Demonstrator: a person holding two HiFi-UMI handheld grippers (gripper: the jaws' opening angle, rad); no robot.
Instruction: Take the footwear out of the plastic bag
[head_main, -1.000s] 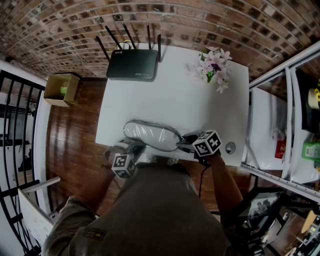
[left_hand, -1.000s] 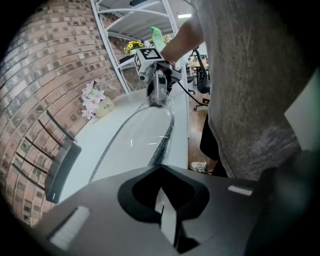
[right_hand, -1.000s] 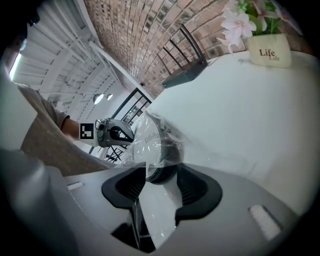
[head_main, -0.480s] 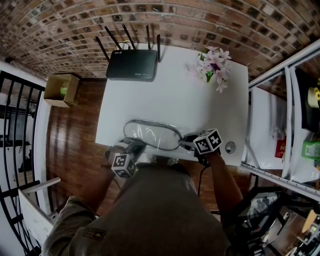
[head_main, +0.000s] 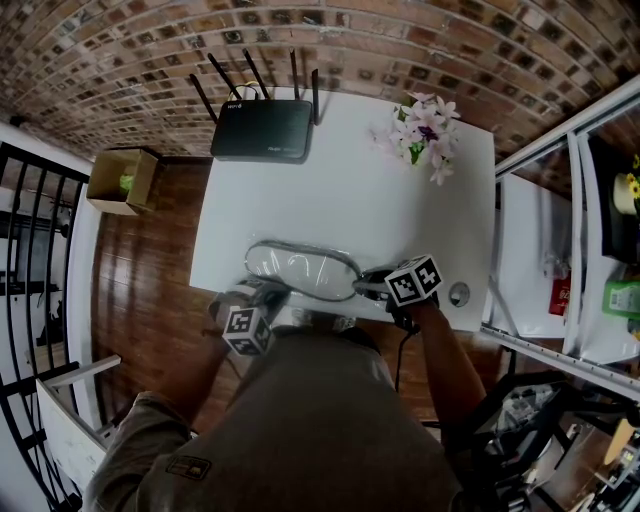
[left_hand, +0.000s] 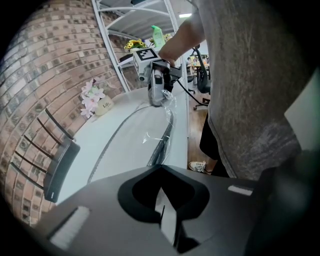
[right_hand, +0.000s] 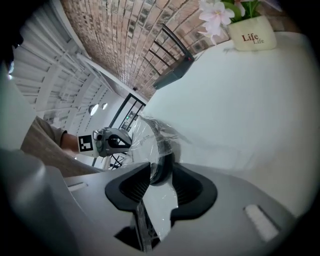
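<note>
A pale flat footwear (head_main: 300, 270) lies inside a clear plastic bag (head_main: 262, 262) along the near edge of the white table (head_main: 340, 190). At the bag's left end, my left gripper (head_main: 268, 296) is shut, and in the left gripper view a strip of film is pinched at the left gripper (left_hand: 164, 220). From there the footwear (left_hand: 140, 135) stretches away to the right gripper (left_hand: 157, 97). At the right end, my right gripper (right_hand: 160, 175) has the dark heel of the footwear (right_hand: 164, 164) and film between its pads. Its jaws have just been opening, and the pads still touch the heel.
A black router (head_main: 263, 128) with antennas stands at the table's far edge and a flower pot (head_main: 428, 135) at the far right corner. A small round object (head_main: 459, 294) sits near the right gripper. Metal shelving (head_main: 600, 250) stands to the right, a cardboard box (head_main: 122, 178) on the floor to the left.
</note>
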